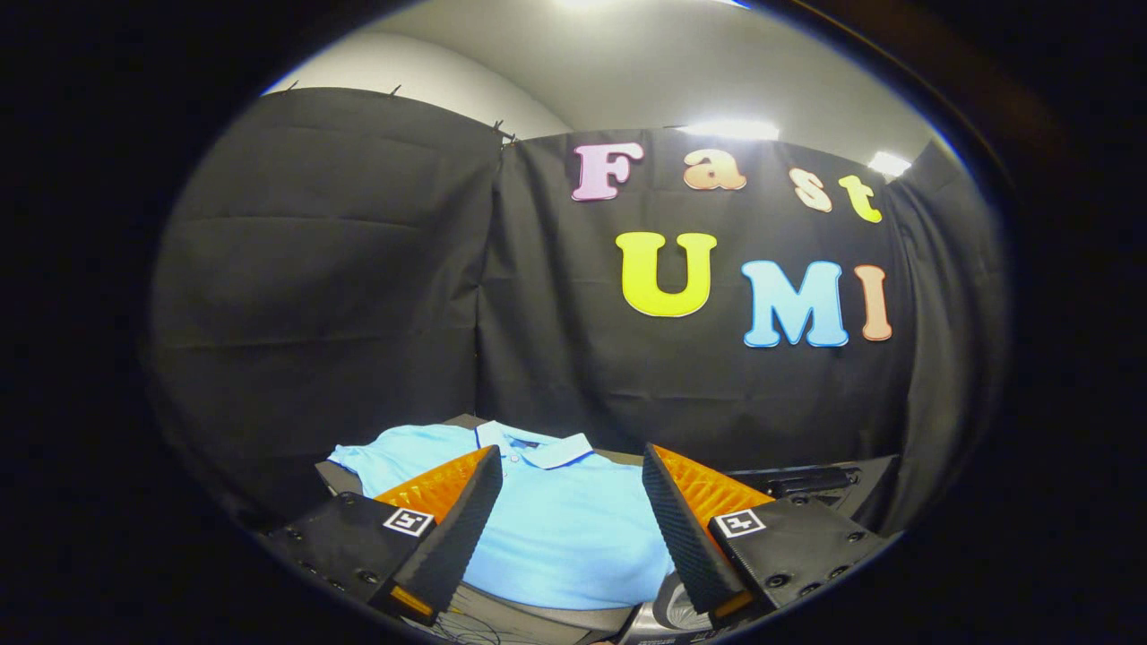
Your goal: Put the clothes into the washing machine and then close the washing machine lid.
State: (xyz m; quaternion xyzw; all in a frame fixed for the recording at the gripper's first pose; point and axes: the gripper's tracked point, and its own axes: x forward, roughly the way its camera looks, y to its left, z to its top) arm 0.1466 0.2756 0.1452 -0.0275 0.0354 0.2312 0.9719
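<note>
Now you are holding the gripper (571, 466) with its fingers spread wide, pinching nothing and hovering above the shirt (556, 520). Open room is lying between the fingers and ahead of them as far as the cloth wall (358, 296). The shirt is lying flat on a table (556, 618), collar toward the wall, spanning the gap between the fingers and reaching just beyond their tips. A dark object (806, 484) is sitting beyond the right finger; you cannot tell what it is.
</note>
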